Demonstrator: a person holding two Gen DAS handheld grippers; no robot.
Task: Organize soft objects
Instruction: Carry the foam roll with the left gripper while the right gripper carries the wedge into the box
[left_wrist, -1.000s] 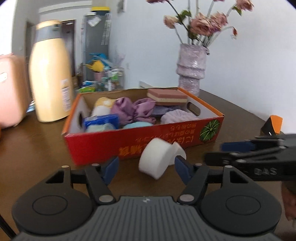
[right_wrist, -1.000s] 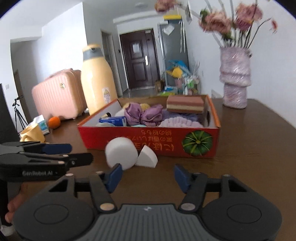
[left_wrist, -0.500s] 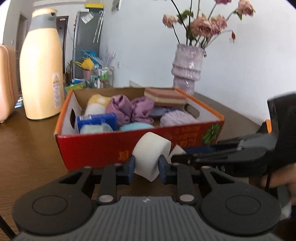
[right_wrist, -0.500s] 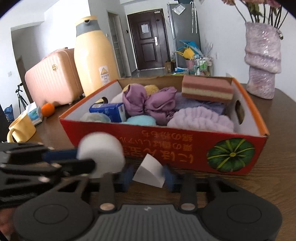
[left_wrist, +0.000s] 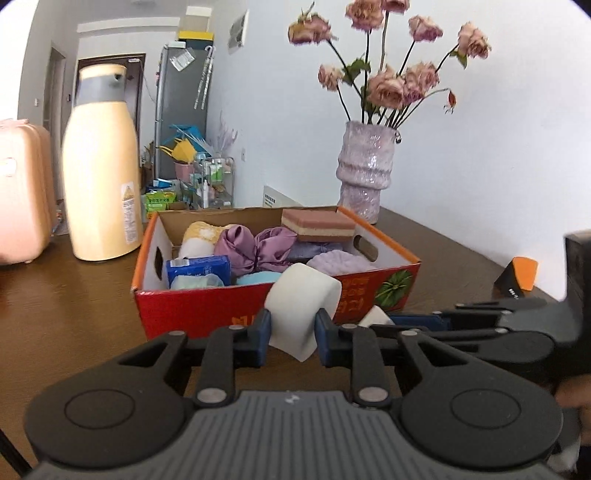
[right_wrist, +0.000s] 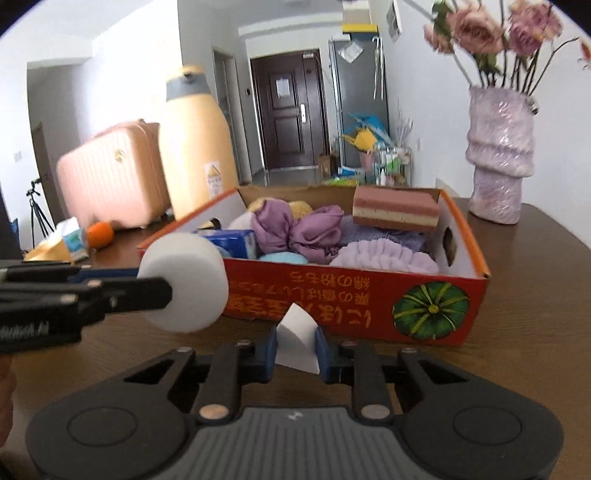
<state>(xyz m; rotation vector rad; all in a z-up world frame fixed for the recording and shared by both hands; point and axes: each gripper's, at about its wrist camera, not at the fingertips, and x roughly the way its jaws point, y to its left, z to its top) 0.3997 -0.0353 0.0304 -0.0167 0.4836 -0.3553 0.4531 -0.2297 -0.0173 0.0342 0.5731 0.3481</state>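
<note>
A: What does the left gripper (left_wrist: 291, 332) have?

B: Its blue pads are pressed against both sides of a round white sponge (left_wrist: 301, 306), a fat cylinder tilted on its side. In the right wrist view the same sponge (right_wrist: 183, 282) hangs clear of the brown table (right_wrist: 535, 314), out at about nine o'clock from the red box (right_wrist: 369, 302).

A: And the right gripper (right_wrist: 295, 349)?

B: Its jaws are closing on a small white wedge sponge (right_wrist: 297, 341); the pads touch both flat faces and the point of the wedge stands up toward twelve o'clock. From the left wrist view only a corner of that wedge (left_wrist: 376, 316) shows, at roughly three o'clock from the round sponge, just in front of the box wall.

A: Where is the box relative to both?

B: Straight ahead, at twelve o'clock in both views, its near wall printed with a green pumpkin. Inside lie a purple satin scrunchie (right_wrist: 295, 229), a layered pink sponge block (right_wrist: 395, 208) toward the far right corner, a lilac fluffy band (right_wrist: 384, 254), a blue tissue pack (right_wrist: 232, 240) and a pale blue pad (right_wrist: 282, 257).

A: Anything beyond it?

B: A cream bottle (left_wrist: 99, 173) at ten o'clock and a lilac vase (left_wrist: 365, 170) with dried roses at one o'clock.
</note>
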